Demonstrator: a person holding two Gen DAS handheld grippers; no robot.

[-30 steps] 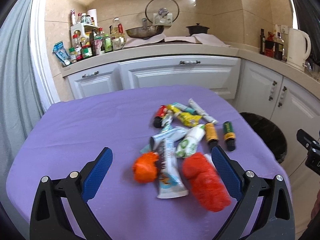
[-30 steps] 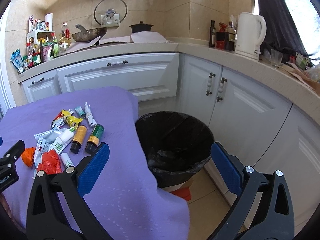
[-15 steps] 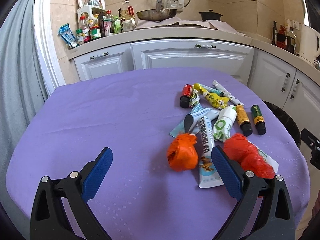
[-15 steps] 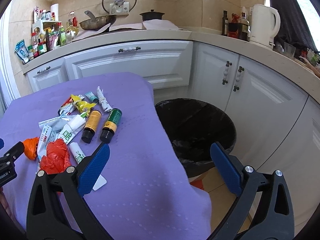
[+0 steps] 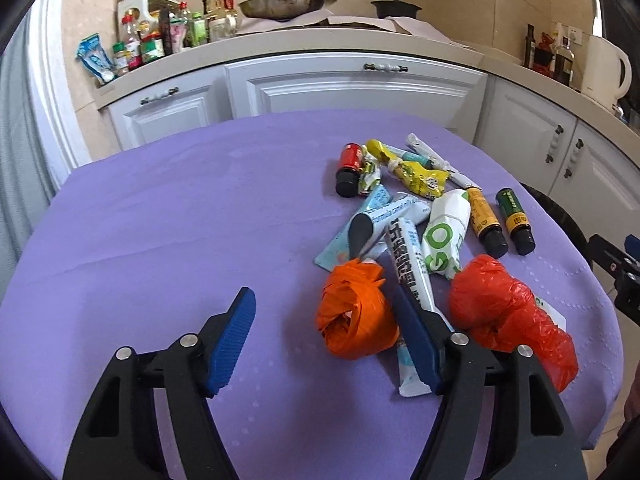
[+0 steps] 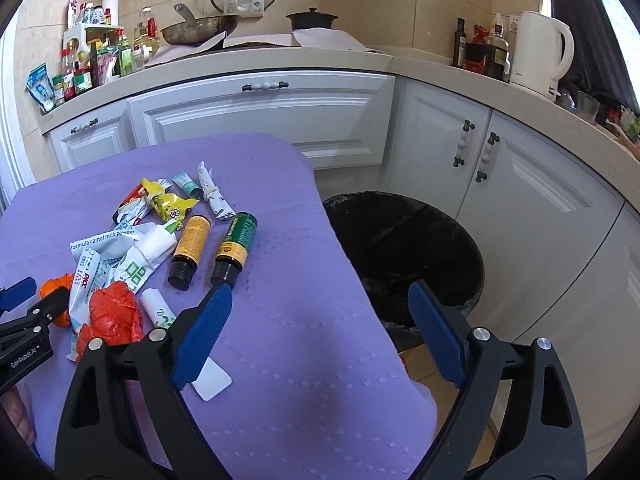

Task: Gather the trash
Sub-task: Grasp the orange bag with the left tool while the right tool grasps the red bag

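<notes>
A heap of trash lies on the purple table (image 5: 160, 220): a crumpled orange bag (image 5: 352, 320), a crumpled red bag (image 5: 508, 312), tubes (image 5: 412, 276), wrappers and two small brown bottles (image 5: 486, 220). My left gripper (image 5: 324, 296) hangs low over the table, its jaws closing. The orange bag sits between them against the right finger, and the left pad is clear of it. My right gripper (image 6: 320, 288) is above the table's right edge, its jaws closing on nothing. The green-labelled bottle (image 6: 236, 244) lies just beyond its left finger. The black-lined bin (image 6: 400, 248) stands on the floor right of the table.
White cabinets (image 6: 260, 116) and a counter with a pan, jars and a white kettle (image 6: 540, 56) run behind and to the right. The left half of the table is bare cloth. The left gripper's body (image 6: 24, 320) shows at the left edge of the right wrist view.
Both grippers came forward and down toward the table and both jaws narrowed. The orange bag now lies between the left gripper's fingers.
</notes>
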